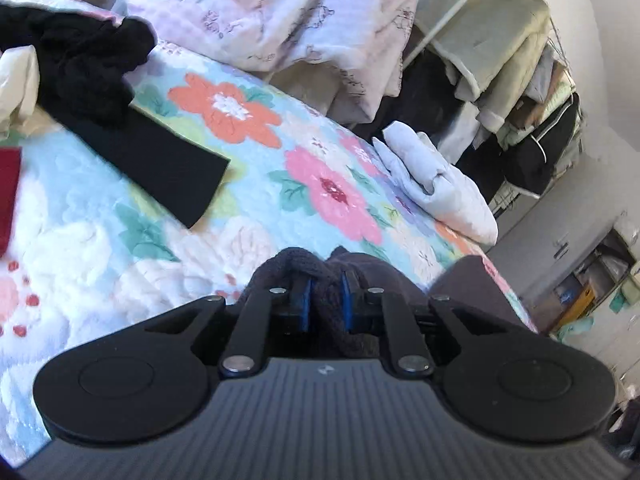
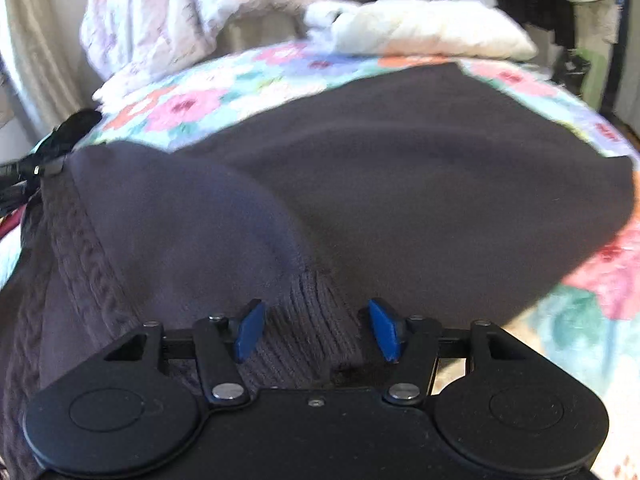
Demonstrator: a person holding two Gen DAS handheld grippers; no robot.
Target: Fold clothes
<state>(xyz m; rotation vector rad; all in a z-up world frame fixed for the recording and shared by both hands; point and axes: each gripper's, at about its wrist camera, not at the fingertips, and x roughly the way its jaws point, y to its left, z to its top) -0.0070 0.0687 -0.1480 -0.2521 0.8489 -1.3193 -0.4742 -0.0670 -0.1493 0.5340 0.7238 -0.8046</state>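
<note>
A dark grey-purple knit sweater [image 2: 400, 168] lies spread over the floral bedspread [image 2: 208, 100]. In the right wrist view its ribbed cuff [image 2: 308, 320] lies between the blue pads [image 2: 250, 330] of my right gripper [image 2: 316, 330]. That gripper stands open, and the pads are not pressing on the cuff. In the left wrist view my left gripper [image 1: 326, 300] is shut on a bunched fold of the same sweater [image 1: 320, 268], low over the floral bedspread [image 1: 248, 184]. Most of the sweater is hidden below the left gripper's body.
A black garment [image 1: 120, 112] and a red item [image 1: 8, 196] lie at the bed's left. A folded pale blue piece [image 1: 436, 188] sits near the far edge. A crumpled pale quilt [image 1: 280, 12] is heaped behind, and a loaded clothes rack [image 1: 520, 92] stands at the right.
</note>
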